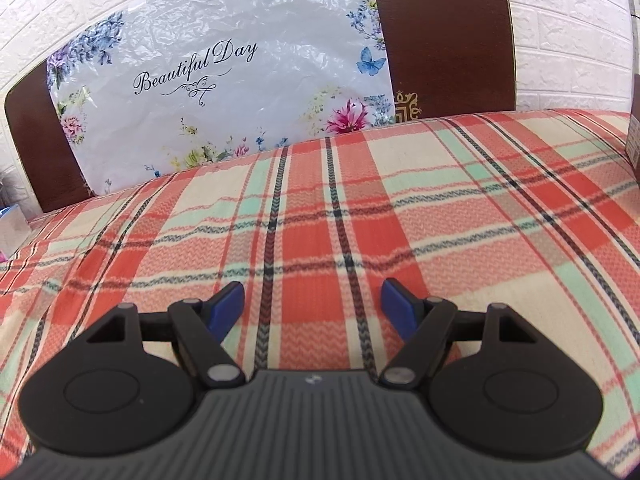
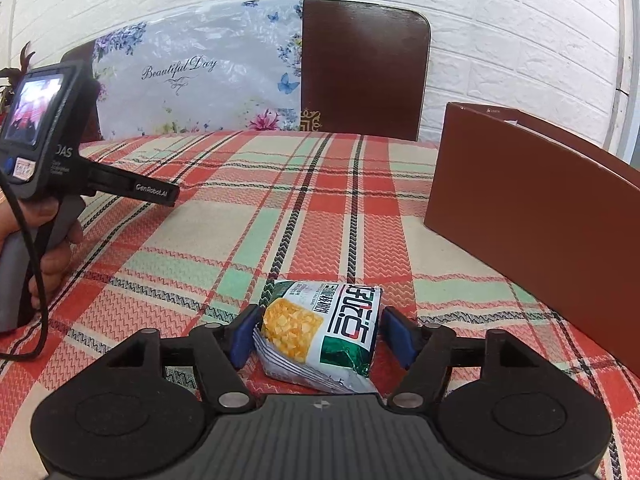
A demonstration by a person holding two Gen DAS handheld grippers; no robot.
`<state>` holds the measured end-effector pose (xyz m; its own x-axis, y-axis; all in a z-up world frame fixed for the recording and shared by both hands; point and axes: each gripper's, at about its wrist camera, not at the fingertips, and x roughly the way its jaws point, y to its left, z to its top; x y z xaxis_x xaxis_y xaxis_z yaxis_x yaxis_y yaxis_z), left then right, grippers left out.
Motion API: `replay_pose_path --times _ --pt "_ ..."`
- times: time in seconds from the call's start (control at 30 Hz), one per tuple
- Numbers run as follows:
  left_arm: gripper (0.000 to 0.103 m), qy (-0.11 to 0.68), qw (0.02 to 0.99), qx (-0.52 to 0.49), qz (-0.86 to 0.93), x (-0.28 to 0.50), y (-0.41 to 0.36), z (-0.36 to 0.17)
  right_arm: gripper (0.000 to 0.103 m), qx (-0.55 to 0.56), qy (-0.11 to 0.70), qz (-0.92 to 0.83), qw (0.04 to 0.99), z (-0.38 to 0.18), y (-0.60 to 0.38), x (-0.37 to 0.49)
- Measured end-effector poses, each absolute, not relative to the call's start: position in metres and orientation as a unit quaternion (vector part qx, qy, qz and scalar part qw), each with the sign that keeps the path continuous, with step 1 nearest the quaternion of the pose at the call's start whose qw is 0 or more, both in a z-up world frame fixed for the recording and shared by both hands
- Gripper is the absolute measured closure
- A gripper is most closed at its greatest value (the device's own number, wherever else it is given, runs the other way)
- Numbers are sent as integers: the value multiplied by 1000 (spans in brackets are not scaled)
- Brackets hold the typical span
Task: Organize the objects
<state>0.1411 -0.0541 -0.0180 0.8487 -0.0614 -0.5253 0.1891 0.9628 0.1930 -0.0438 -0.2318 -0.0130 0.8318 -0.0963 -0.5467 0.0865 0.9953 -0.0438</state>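
**Packet loose between spread jaws; a skewed grip is the main risk**

The small foil snack packet [image 2: 320,336], white and green with a picture of yellow corn chips, is seen lying on the red, cream and mint plaid tablecloth [image 2: 280,208], tilted and slightly crumpled. It sits between the blue pads of the right gripper [image 2: 322,338], whose jaws stand spread. A gap is visible on the right side; on the left the pad is just beside the packet's crimped edge, and contact there cannot be ruled out. Nothing is pinched.

The left gripper [image 1: 312,304] is held over bare cloth with its jaws spread and nothing between them. In the right wrist view it is seen gripped in a hand [image 2: 52,240] well to the left of the packet.

The open brown cardboard box [image 2: 532,200] stands to the right, near the packet but apart from it; it is judged the likely destination.

Risks noted:
- If the jaws are closed now, the puffed, slick foil may be squeezed off-centre and squirt out forward.
- The packet may be crushed if gripped hard.
- If the gripper is drawn away, the left pad may drag the crimped edge along.
- A swing towards the box may clip its near wall.
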Motion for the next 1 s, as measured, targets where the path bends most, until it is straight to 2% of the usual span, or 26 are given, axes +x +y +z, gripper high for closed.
replay_pose_path --times 0.2,0.37,0.5,0.57,0.7,0.8,0.93,1.0 --pt "26 262 953 137 -60 124 -57 -19 26 -3 291 -50 955 -14 -234 -50" --pt "26 275 948 150 -65 111 -61 -15 24 0 288 -47 956 -15 -236 -71" --pt "44 325 930 131 -112 120 -70 3 24 4 285 -50 957 -16 -238 -82" --pt "44 342 923 95 -149 119 -78 16 24 0 285 -51 957 -17 -238 -83" --pt "44 344 906 96 -226 94 -114 30 23 -1 284 -52 958 -18 -238 -82" --pt "41 362 885 92 -278 71 -135 28 23 -3 284 -53 957 -18 -236 -82" --pt "26 392 864 62 -309 52 -144 25 23 -2 283 -54 958 -18 -235 -82" --pt "22 392 863 62 -313 47 -147 26 22 -1 282 -53 958 -18 -235 -82"
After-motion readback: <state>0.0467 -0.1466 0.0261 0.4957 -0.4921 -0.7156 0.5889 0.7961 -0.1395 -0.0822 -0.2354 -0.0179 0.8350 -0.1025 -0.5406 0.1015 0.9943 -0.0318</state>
